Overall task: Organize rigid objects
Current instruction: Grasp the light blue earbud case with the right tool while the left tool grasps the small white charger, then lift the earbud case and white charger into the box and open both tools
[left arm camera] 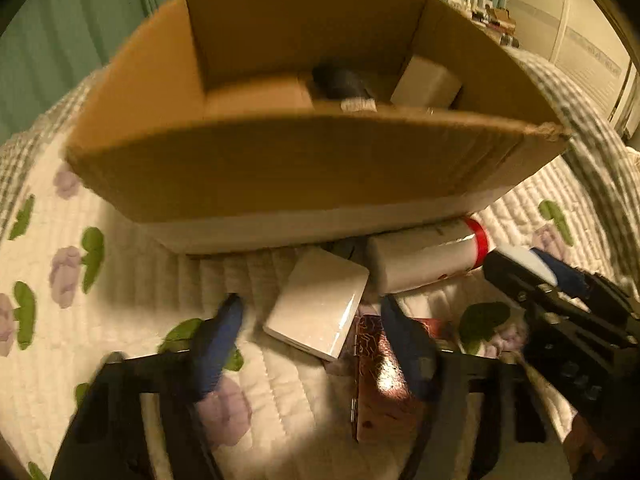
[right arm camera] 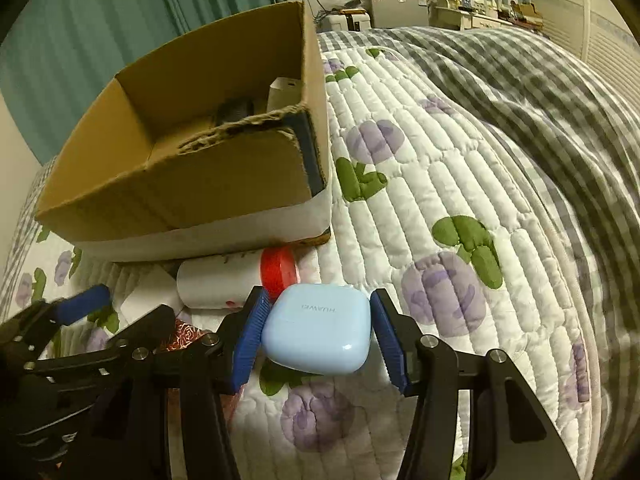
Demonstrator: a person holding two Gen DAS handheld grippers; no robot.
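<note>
There was one cardboard box (left arm camera: 280, 160) on the flowered quilt (right arm camera: 460, 184), and two things showed inside it: one dark round thing (left arm camera: 340, 80) and one white block (left arm camera: 426, 82) in the box's far right corner. Just in front of the box, on the quilt, lay one white tube with a red cap (left arm camera: 428, 256), touching the box's near wall. One flat white case (left arm camera: 318, 302) lay beside the tube, and one dark red patterned box (left arm camera: 380, 380) lay next to the case, nearer the camera. One light blue earbud case (right arm camera: 318, 330) with HUAWEI on its lid sat just by the tube's red cap. A gray checked blanket (right arm camera: 540, 92) was heaped along the quilt's right side. The tube and the box wall stood close behind the blue case. The right gripper (right arm camera: 318, 334) reached forward low over the quilt with its blue pads (right arm camera: 250, 342) spread on either side of the blue case; the left pad touched it and the right pad had a small gap, so it was not yet squeezing. The left gripper (left arm camera: 316, 344) was held wide open above the flat white case and the red box, gripping nothing.
</note>
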